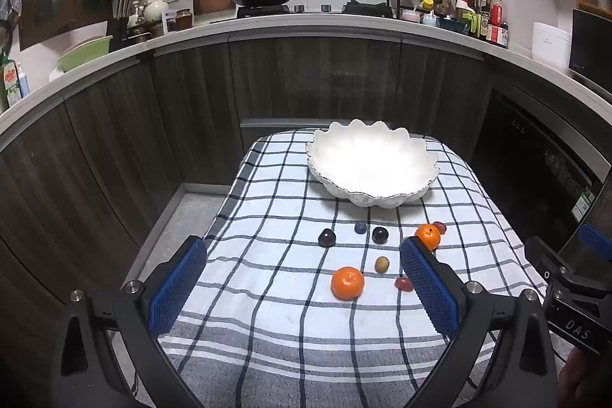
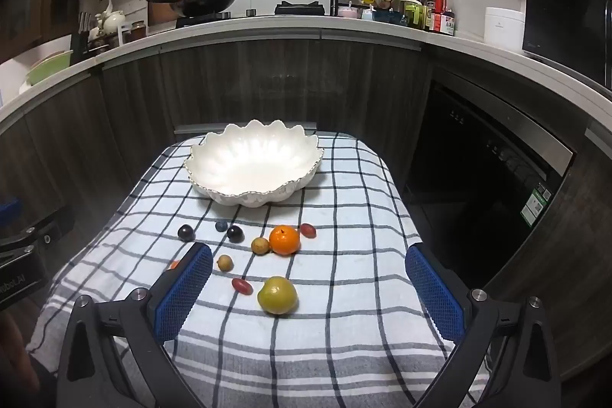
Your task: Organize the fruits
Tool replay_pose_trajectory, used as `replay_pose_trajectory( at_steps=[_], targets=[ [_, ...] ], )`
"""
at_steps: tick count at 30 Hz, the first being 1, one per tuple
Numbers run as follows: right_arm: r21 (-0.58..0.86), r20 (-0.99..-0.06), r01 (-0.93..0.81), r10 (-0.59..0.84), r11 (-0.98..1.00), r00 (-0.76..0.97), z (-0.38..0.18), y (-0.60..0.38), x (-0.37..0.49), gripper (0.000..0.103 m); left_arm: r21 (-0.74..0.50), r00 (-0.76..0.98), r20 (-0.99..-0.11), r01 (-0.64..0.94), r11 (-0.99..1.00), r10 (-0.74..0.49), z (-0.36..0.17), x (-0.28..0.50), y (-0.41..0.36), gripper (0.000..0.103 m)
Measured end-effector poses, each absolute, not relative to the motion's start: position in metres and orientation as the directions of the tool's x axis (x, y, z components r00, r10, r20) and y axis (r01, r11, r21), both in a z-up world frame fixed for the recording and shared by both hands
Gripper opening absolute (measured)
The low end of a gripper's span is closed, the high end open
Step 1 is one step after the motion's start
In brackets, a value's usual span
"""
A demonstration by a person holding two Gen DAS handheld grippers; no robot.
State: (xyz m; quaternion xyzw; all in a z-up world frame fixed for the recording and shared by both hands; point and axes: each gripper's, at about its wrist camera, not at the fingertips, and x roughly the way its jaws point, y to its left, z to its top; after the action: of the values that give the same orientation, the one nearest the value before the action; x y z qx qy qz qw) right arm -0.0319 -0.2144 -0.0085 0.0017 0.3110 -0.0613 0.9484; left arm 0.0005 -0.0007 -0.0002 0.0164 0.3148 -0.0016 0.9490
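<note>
Fruits (image 2: 283,239) loose on checked cloth (image 2: 344,217) ahead of both jaws, spread, gripping nothing; bowl (image 2: 254,165) beyond.

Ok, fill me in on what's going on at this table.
A person holds two grippers over a table with a blue-and-white checked cloth. The left gripper and the right gripper are both open and hold nothing. The white scalloped ceramic bowl at the far end is empty. All the fruit lies loose on the cloth in front of it: two oranges, a yellow-green round fruit, dark plums and smaller pieces. No sorting has begun.
</note>
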Motion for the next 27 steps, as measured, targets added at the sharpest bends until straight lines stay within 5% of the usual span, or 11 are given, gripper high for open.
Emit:
replay_pose_trajectory(
  at_steps=[27],
  targets=[
    [-0.024, -0.582, 0.119, -0.111, 0.993, 0.805, -0.0086, -0.2162, -0.0359, 0.102, 0.025, 0.804, -0.594, 0.059, 0.998, -0.033, 0.0064, -0.0042, -0.0063, 0.103]
  ],
)
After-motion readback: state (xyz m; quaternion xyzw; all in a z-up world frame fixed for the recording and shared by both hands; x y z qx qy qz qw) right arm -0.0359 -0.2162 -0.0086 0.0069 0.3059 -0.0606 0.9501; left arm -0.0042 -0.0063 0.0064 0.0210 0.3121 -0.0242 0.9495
